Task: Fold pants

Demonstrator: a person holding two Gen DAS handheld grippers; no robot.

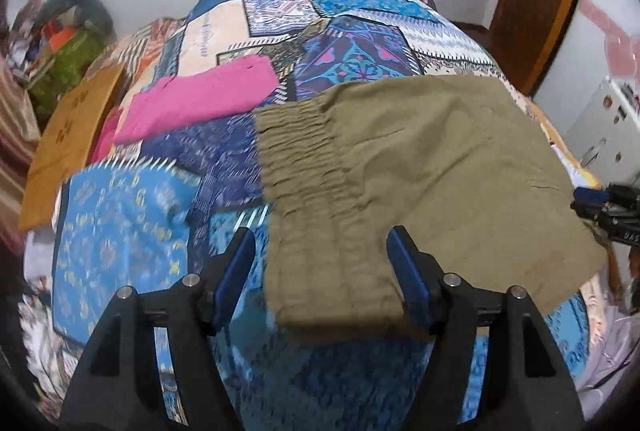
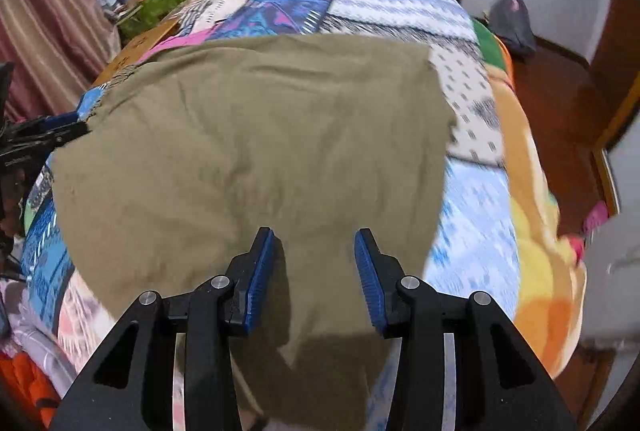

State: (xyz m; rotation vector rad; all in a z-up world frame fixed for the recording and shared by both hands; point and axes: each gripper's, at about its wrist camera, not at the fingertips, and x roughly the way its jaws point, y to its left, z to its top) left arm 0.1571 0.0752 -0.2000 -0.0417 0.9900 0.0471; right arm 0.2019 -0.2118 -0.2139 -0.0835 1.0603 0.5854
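Note:
Olive pants (image 1: 420, 159) lie flat on a patchwork bedspread (image 1: 120, 231), their gathered elastic waistband (image 1: 296, 147) towards the left in the left wrist view. My left gripper (image 1: 320, 237) hovers open over the near waistband corner, with cloth between its blue pads but not pressed by them. In the right wrist view the pants (image 2: 248, 135) spread wide and a near part of them droops over the bed's front edge. My right gripper (image 2: 314, 237) stands open above that near part. Each gripper shows at the edge of the other's view: the right gripper (image 1: 604, 207), the left gripper (image 2: 48, 135).
A folded pink garment (image 1: 192, 99) and a mustard cloth (image 1: 68, 143) lie left of the pants. A heap of clothes (image 1: 68, 43) sits at the far left by a striped curtain (image 2: 52, 11). Wooden furniture (image 2: 560, 103) stands to the right of the bed.

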